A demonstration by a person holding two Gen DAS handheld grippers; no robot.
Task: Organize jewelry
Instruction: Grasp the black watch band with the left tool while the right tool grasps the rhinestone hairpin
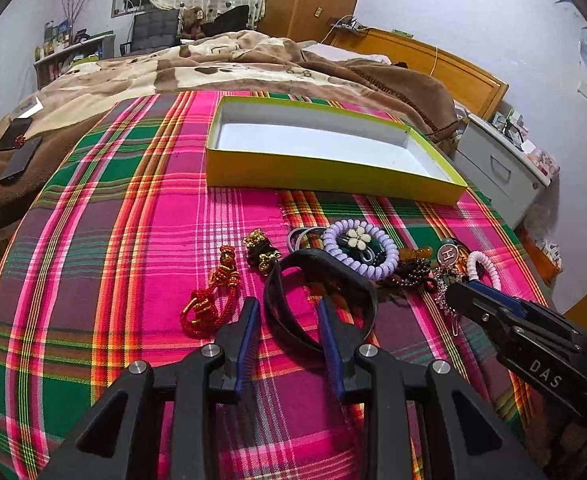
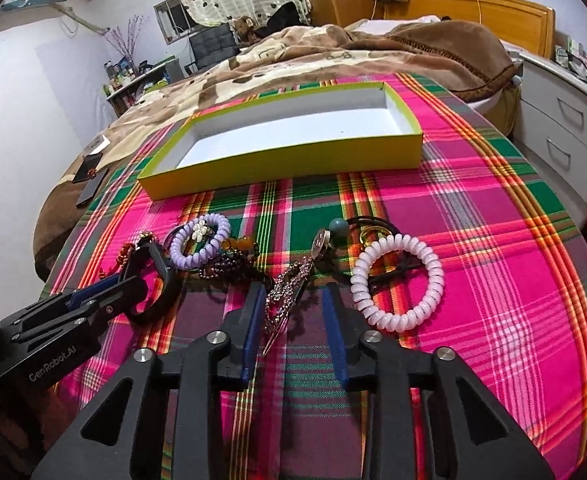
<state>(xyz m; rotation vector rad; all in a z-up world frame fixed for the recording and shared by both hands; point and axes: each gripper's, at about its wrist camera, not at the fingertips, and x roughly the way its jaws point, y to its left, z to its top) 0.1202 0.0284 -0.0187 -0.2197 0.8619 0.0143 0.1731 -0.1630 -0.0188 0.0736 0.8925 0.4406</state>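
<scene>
On the plaid cloth, my left gripper is open and straddles the near left side of a black band; one finger is inside the ring, the other outside. My right gripper is also open, with a sparkly rhinestone hair clip lying between its fingers; the pads do not press on it. A pale spiral hair tie lies just to its right. A lilac spiral tie with a flower, dark beads and a red-gold knotted cord lie around. Behind them, the yellow-green box holds nothing.
The cloth covers a bed with a brown blanket. Two phones lie at the far left. A white drawer cabinet stands at the right, beside the cloth's edge.
</scene>
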